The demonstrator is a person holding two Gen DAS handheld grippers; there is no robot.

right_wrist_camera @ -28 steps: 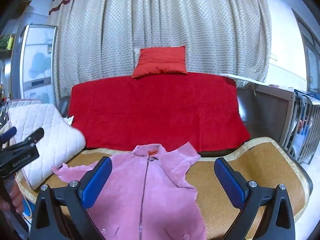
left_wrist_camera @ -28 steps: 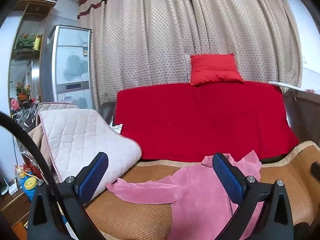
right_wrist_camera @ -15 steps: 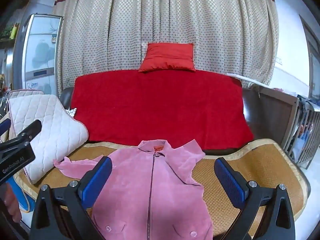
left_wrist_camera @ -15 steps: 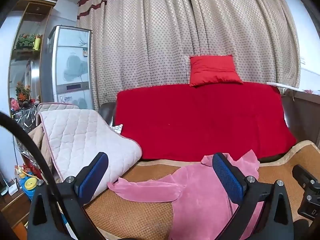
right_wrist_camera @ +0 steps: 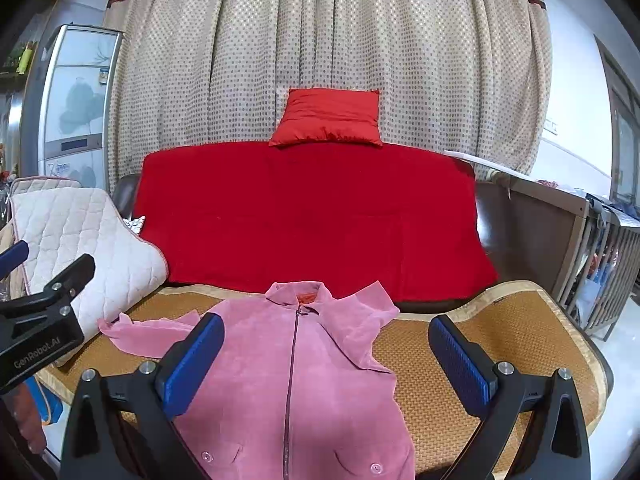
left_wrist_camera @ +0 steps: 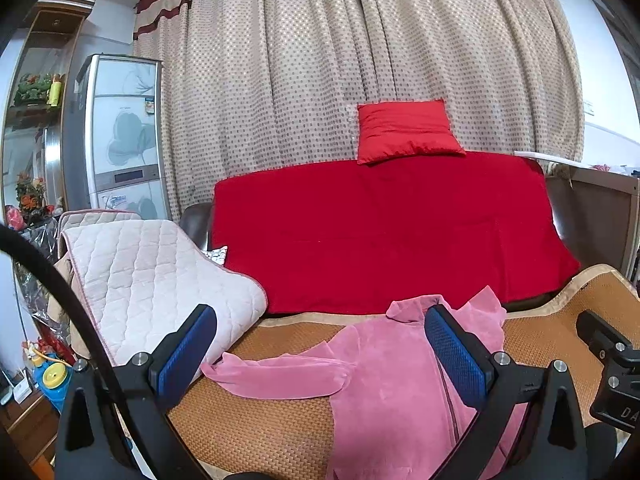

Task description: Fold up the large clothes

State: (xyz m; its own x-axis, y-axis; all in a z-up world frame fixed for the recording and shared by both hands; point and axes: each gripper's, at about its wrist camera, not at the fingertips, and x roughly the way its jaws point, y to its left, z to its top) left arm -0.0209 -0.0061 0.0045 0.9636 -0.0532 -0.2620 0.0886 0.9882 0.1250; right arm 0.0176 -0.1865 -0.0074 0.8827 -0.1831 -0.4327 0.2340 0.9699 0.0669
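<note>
Red cushion (right_wrist_camera: 326, 122) atop red-draped sofa (right_wrist_camera: 312, 216) — dotted curtain (right_wrist_camera: 328, 40) behind

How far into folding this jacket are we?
Done: the pink jacket lies front up on the woven mat, zipped, collar toward the sofa. In hand: nothing; the left gripper and right gripper are both open above it. Left: every fold. One sleeve lies out sideways and the other is bunched by the shoulder.

We read "GenRobot.AI" in pale letters on the black body of the left gripper (right_wrist_camera: 38, 320), off to the left of the right gripper's fingers. On the right gripper (left_wrist_camera: 612, 384), right of the left one's fingers, only "DA" shows, cut off by the frame's edge.
</note>
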